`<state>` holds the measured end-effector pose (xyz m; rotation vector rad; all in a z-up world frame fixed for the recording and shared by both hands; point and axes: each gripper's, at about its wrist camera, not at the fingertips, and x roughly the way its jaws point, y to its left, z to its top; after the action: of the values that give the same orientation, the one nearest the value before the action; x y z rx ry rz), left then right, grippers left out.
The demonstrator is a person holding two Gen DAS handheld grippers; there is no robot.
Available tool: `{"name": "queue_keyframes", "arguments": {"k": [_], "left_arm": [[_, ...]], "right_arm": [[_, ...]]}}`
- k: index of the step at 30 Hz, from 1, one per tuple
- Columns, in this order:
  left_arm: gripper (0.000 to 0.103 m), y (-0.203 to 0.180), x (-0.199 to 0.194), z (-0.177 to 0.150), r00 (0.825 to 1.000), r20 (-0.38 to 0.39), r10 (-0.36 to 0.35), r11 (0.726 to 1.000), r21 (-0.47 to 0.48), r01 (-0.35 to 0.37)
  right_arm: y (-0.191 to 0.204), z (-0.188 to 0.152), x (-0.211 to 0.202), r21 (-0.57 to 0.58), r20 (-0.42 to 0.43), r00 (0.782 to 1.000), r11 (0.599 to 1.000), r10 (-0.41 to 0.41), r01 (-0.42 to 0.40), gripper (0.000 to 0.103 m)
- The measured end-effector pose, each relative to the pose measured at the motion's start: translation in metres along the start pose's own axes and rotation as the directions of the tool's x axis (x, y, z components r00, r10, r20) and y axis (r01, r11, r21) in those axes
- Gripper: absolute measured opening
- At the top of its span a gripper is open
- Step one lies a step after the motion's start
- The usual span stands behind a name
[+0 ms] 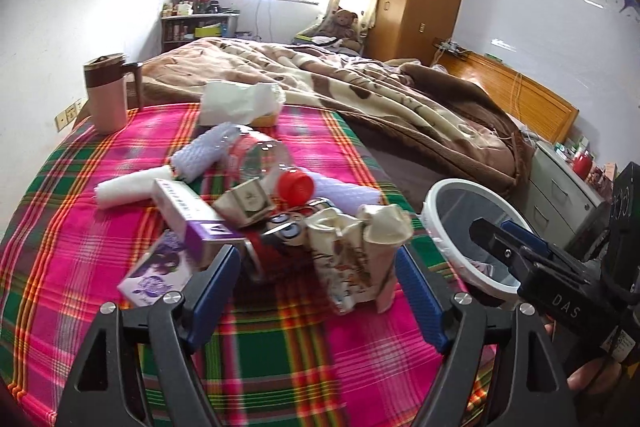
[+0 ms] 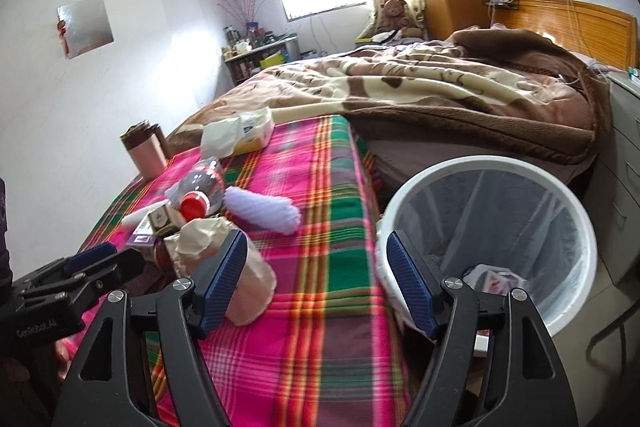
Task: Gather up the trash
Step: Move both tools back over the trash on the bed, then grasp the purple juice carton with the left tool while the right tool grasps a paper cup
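A heap of trash lies on the plaid cloth (image 1: 100,247): a clear bottle (image 1: 260,155) with a red cap, white foam netting (image 1: 200,151), a purple box (image 1: 188,215), a can and a crumpled paper bag (image 1: 360,251). My left gripper (image 1: 318,283) stands open just in front of the bag and can, touching neither. The white trash bin (image 2: 420,187) stands beside the bed with a wrapper inside. My right gripper (image 2: 316,279) is open and empty over the cloth's edge, left of the bin. A crumpled paper cup (image 2: 248,283) lies by its left finger.
A brown lidded mug (image 1: 108,95) and a tissue pack (image 1: 240,103) stand at the far side of the cloth. A rumpled brown blanket (image 2: 440,95) covers the bed beyond. Grey drawers (image 2: 624,155) stand right of the bin. The other gripper (image 2: 92,267) shows at lower left.
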<state>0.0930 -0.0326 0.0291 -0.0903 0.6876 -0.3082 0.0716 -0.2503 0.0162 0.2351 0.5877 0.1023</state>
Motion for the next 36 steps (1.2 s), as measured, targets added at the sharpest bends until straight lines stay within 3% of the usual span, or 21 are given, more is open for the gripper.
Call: {"name": "queue_keyframes", "arguments": {"k": [14,25,36], "left_arm": [[0.082,0.066,0.003,-0.015,0.994,-0.049,0.096,0.991,-0.086,-0.1],[0.086,0.094,0.018,-0.02,0.987,-0.112,0.119,0.984,-0.118,-0.132],[0.087,0.103,0.044,-0.022,0.969,-0.189,0.157,0.982,-0.078,-0.175]], "right_arm": [[0.042,-0.012,0.031,-0.073,-0.095,0.99,0.991,0.109,-0.116,0.077],[0.048,-0.011,0.055,-0.102,-0.155,0.984,0.989,0.088,-0.104,0.077],[0.041,-0.007,0.066,-0.065,-0.181,0.981,0.994,0.07,-0.083,0.077]]}}
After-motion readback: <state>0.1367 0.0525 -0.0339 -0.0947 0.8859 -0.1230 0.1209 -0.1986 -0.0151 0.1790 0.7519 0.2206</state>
